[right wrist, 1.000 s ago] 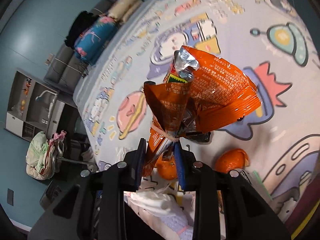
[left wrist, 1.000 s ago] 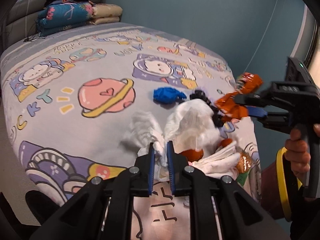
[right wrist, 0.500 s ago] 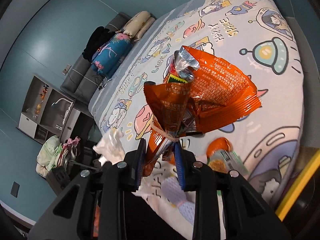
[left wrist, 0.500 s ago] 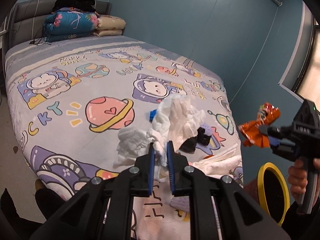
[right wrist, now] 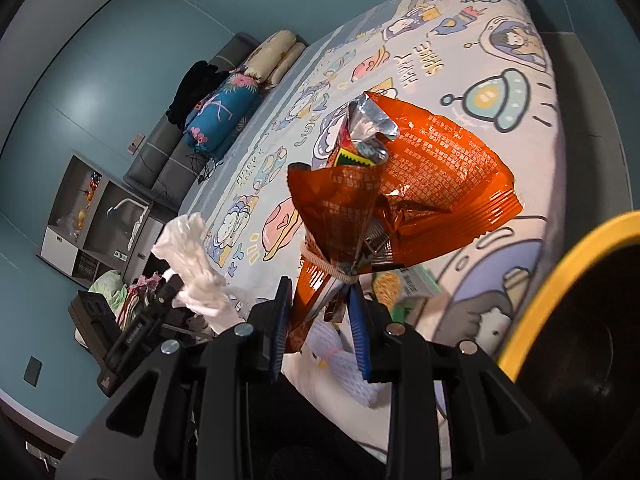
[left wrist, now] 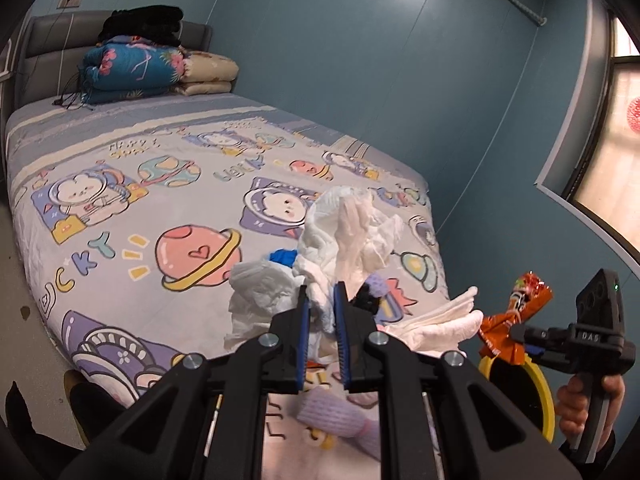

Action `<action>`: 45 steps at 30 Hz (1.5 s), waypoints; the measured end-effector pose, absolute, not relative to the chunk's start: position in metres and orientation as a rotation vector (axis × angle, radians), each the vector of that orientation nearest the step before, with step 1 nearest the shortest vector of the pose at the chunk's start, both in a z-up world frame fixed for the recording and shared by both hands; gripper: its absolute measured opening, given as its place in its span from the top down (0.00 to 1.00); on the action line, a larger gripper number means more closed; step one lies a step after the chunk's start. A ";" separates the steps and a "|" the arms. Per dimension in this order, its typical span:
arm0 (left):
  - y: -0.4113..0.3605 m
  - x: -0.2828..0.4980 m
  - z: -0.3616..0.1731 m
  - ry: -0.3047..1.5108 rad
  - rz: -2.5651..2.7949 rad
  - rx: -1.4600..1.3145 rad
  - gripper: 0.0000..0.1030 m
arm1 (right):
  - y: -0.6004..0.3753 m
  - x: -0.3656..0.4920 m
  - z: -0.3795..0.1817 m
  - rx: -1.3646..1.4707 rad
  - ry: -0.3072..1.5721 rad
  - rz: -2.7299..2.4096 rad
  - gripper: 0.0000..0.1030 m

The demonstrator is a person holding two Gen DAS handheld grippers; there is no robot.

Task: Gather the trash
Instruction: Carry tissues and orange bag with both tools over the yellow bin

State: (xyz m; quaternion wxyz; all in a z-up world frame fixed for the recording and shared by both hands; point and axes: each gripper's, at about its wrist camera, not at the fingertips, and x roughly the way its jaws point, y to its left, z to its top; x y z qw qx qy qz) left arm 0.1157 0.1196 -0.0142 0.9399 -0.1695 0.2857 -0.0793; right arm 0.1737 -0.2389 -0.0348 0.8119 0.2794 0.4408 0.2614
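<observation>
Right hand-held gripper (right wrist: pixel 320 316) is pinching orange snack wrapper (right wrist: pixel 404 196) near yellow-rimmed bin (right wrist: pixel 560 280) for dropping; left hand-held gripper (left wrist: pixel 320 312) is clamping white tissue wad (left wrist: pixel 344 232) above bed (left wrist: pixel 120 184).

**Bed and what lies on it**

Your bed with the pale cartoon space-print sheet (left wrist: pixel 120 216) carries folded quilts, one blue floral (left wrist: pixel 132 72) and one cream (left wrist: pixel 208 76), stacked at its head edge. Near the foot edge lie a blue crumpled scrap (left wrist: pixel 282 258), white folded cloth (left wrist: pixel 440 320) and a lilac knitted sock (left wrist: pixel 332 416).

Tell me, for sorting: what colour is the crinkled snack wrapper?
Orange crinkled snack wrapper, silver inside; clearest in right wrist view.
</observation>
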 end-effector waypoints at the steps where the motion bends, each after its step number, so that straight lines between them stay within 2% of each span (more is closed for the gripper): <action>1: 0.116 0.115 -0.010 0.578 -0.171 -0.343 0.89 | -0.243 0.170 -0.033 0.595 0.933 0.551 0.74; 27: -0.012 0.096 0.065 0.494 -0.410 -0.182 0.89 | -0.338 0.108 0.016 0.560 0.727 0.308 0.74; 36: -0.069 0.103 0.060 0.536 -0.535 -0.130 0.89 | -0.363 0.094 0.024 0.533 0.695 0.223 0.74; 45: -0.120 0.108 0.032 0.620 -0.616 -0.090 0.89 | -0.384 0.092 0.017 0.532 0.723 0.162 0.73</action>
